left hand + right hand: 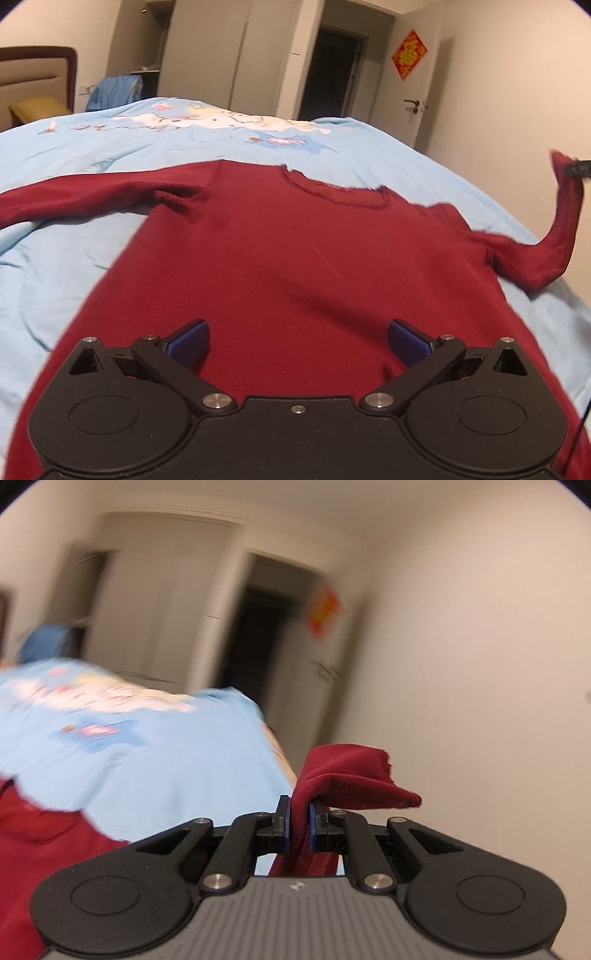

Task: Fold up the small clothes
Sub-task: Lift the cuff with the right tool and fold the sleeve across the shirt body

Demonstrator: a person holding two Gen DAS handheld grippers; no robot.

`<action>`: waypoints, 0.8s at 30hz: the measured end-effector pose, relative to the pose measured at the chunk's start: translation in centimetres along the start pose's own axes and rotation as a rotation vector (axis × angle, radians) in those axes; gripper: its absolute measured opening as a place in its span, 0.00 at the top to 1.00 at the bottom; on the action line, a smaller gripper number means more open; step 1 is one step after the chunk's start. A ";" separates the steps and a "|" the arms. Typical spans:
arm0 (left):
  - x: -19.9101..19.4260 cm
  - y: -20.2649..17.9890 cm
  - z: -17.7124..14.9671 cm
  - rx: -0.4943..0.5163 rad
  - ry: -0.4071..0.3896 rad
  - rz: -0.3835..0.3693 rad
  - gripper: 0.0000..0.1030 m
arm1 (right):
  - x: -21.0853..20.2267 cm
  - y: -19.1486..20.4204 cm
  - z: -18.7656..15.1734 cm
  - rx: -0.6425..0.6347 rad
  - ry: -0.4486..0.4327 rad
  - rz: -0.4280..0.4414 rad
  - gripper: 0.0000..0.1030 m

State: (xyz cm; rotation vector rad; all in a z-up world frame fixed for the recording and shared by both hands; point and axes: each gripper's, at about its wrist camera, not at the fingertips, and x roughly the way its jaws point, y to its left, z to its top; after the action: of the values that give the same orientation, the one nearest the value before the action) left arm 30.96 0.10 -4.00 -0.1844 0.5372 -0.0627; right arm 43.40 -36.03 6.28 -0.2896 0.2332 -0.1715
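Bedroom walls, a dark doorway and a bed [92, 147] under pale blue bedding frame the work. On that bedding a dark red sweater [295, 258] lies flat, collar pointing away from the left gripper [298, 341], whose 2 fingers stand wide apart, empty, above the hem. Its long axis runs hem to collar. The right gripper [299, 823] pinches the cuff [347, 775] shut between its fingers, lifted. Judged step: folding that sleeve; next, carry it inward across the chest

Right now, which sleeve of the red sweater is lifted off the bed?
The right sleeve, its cuff pinched in the right gripper; the left sleeve lies flat.
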 end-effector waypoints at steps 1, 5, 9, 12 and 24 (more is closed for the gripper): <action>-0.3 0.2 0.2 -0.007 -0.007 0.004 0.01 | -0.3 2.0 0.7 -0.057 -0.027 0.023 0.89; -1.8 1.3 1.1 -0.032 -0.040 0.016 0.01 | -1.5 9.5 2.7 -0.181 -0.087 0.145 0.89; -3.2 2.9 1.7 -0.063 -0.068 0.046 0.01 | -3.2 17.4 3.1 -0.295 -0.141 0.266 0.89; -4.0 4.5 1.9 -0.089 -0.080 0.079 0.01 | -5.4 23.3 2.5 -0.379 -0.158 0.363 0.90; -5.3 9.6 1.1 -0.213 -0.068 0.177 0.01 | -12.1 34.5 -6.1 -0.765 -0.164 0.575 0.89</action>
State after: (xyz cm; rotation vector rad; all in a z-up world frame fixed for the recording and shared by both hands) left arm 27.14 10.27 -2.22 -0.3446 0.4896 0.1728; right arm 34.83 -2.60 -7.34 -0.9746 0.2029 0.5256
